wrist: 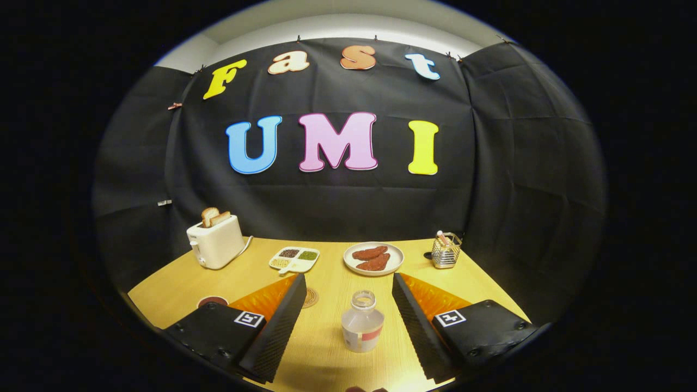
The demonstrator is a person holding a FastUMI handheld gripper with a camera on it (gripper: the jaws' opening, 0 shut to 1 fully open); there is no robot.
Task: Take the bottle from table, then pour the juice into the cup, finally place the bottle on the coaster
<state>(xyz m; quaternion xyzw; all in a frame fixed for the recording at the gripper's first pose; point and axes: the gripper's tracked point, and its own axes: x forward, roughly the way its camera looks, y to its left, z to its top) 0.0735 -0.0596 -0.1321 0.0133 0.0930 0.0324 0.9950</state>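
Bottle (362,321) upright between wide-open gripper (348,291) fingers, untouched, coaster (311,298) seemingly beside left finger, plate (373,258) beyond.

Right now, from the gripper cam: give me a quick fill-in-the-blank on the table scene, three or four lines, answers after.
1. The bottle stands upright between the gripper's two ____.
2. The bottle has no ____ on its mouth.
3. The toaster has ____ sticking out of its top.
4. The plate beyond the bottle holds ____ reddish-brown pieces of food.

Missing words: fingers; cap; bread; two
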